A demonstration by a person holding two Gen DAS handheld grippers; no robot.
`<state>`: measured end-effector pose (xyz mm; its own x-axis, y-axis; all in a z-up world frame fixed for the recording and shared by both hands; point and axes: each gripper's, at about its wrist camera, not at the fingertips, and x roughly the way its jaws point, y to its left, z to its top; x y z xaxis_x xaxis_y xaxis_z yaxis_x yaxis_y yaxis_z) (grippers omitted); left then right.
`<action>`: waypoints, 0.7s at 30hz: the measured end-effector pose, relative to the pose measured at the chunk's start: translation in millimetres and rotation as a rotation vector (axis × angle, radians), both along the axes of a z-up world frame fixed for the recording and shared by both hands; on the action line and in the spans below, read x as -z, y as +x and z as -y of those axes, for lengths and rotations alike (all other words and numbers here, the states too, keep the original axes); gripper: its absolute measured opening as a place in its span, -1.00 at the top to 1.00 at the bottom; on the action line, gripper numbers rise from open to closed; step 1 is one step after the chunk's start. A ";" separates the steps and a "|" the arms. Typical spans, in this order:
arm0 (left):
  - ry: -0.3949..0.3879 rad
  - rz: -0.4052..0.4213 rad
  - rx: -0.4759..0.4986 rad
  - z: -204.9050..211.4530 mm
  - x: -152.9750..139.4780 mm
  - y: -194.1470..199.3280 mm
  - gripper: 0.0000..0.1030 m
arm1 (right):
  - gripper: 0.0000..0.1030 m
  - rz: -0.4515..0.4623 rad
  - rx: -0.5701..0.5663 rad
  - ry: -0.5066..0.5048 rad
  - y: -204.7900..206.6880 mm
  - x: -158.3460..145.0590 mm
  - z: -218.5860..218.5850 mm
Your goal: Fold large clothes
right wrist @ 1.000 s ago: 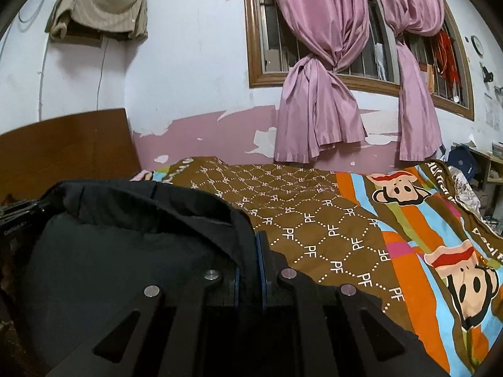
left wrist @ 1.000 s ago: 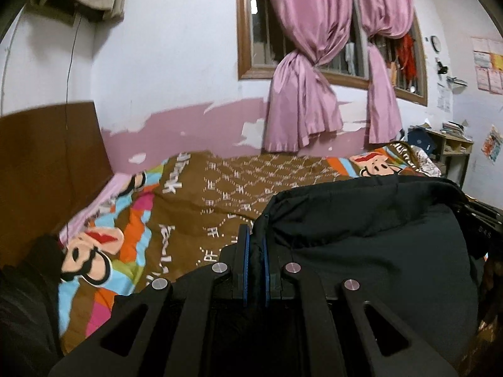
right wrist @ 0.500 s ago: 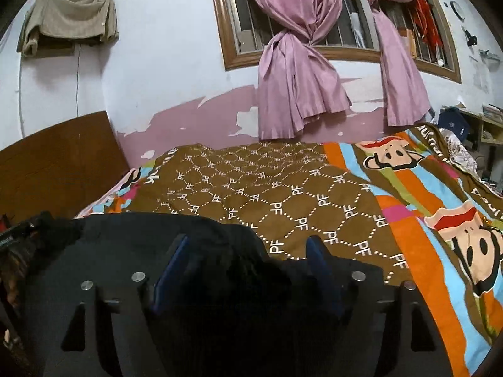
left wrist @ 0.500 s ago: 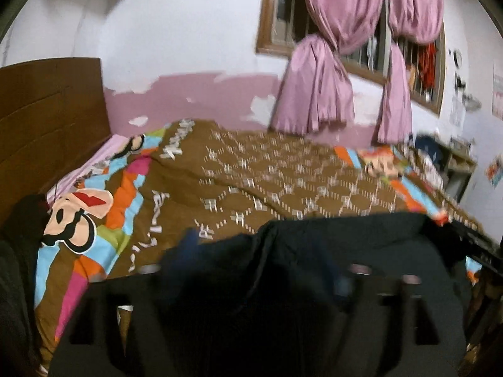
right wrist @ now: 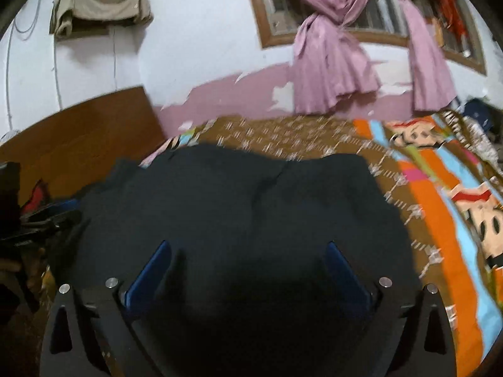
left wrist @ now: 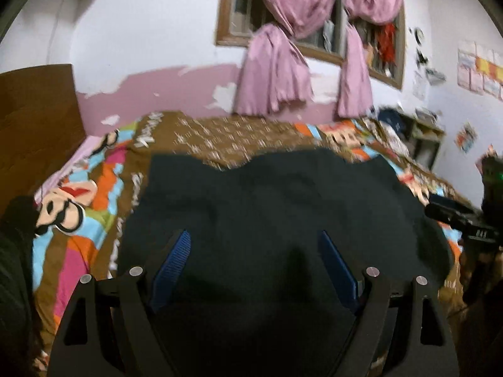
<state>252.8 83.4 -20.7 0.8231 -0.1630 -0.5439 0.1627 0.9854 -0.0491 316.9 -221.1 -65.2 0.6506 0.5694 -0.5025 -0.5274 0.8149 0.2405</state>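
Your left gripper (left wrist: 256,251): jaws spread, nothing pinched. Your right gripper (right wrist: 248,257): jaws opening, nothing gripped. Black garment (left wrist: 283,207): lying flat on the patterned bedspread (left wrist: 94,188), beneath both grippers.

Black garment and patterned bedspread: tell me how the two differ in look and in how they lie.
1. The black garment is one plain dark colour; the patterned bedspread is brown with white marks, bright stripes and cartoon faces.
2. The black garment covers only the near part of the bed; the patterned bedspread reaches on toward the wall.
3. The garment lies on top; the bedspread is underneath.
Both are cloth, spread out fairly flat.
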 end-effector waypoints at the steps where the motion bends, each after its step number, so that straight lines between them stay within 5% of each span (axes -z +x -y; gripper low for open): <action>1: 0.002 -0.016 0.005 2.7 5.4 0.6 -0.53 | -0.92 -0.029 -0.020 0.002 2.5 5.6 -5.6; 6: -0.002 -0.054 0.012 6.6 31.4 17.1 -0.66 | -0.95 -0.078 -0.019 0.016 23.1 10.5 -20.3; 15: -0.004 -0.156 -0.058 4.5 26.7 67.0 -0.69 | -0.96 -0.182 0.026 -0.068 114.0 9.0 -39.4; 21: 0.027 -0.256 -0.131 -1.6 40.4 107.3 -0.98 | -1.00 -0.209 0.057 -0.108 154.3 39.8 -31.3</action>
<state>360.1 85.0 -61.1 0.6715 -0.0472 -0.7395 0.0201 0.9988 -0.0455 471.2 -189.8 -105.0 0.5556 0.4706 -0.6855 -0.4278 0.8687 0.2496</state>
